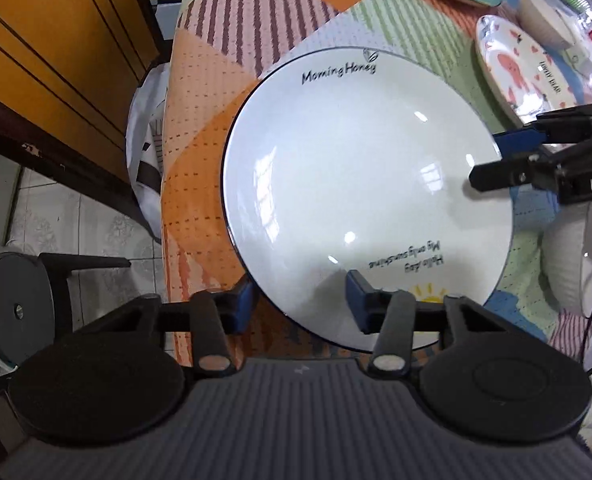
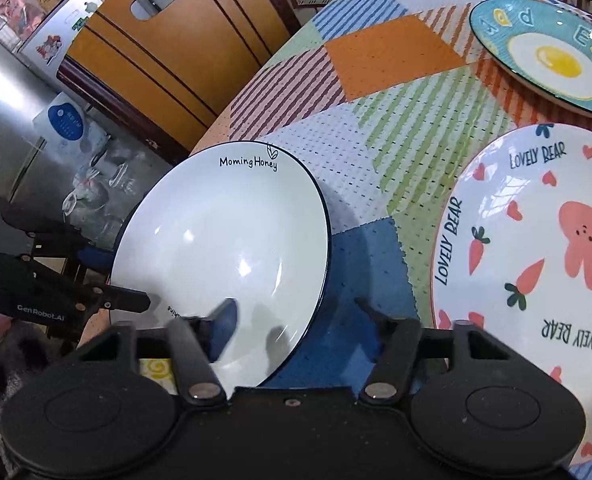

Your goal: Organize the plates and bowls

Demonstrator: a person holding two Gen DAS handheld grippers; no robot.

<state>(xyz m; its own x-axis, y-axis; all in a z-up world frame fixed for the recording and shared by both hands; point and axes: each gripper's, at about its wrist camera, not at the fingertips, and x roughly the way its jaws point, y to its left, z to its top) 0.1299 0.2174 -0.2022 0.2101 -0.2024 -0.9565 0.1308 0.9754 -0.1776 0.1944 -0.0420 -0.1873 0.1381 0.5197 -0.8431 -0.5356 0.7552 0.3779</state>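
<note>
Two grippers straddled opposite rims of the white plate (image 1: 368,196) on the patchwork tablecloth (image 1: 200,152). In the left wrist view, the left gripper (image 1: 300,300) stood part-open, rim between its fingers, no grip evident. In the right wrist view, the right gripper (image 2: 296,312) likewise bracketed the plate's edge, unclamped, beside the bear plate (image 2: 536,248).

My fingers (image 1: 360,300) are black with blue pads. The plate (image 1: 360,168) between them is white with a thin dark-blue rim, black lettering and a small yellow sun. The tablecloth (image 2: 380,60) is patchwork: orange, blue, and stripes in green, maroon and pink. The right plate (image 2: 536,264) is white with pink hearts and orange carrots. The far plate (image 2: 552,52) is teal with a fried-egg picture.
</note>
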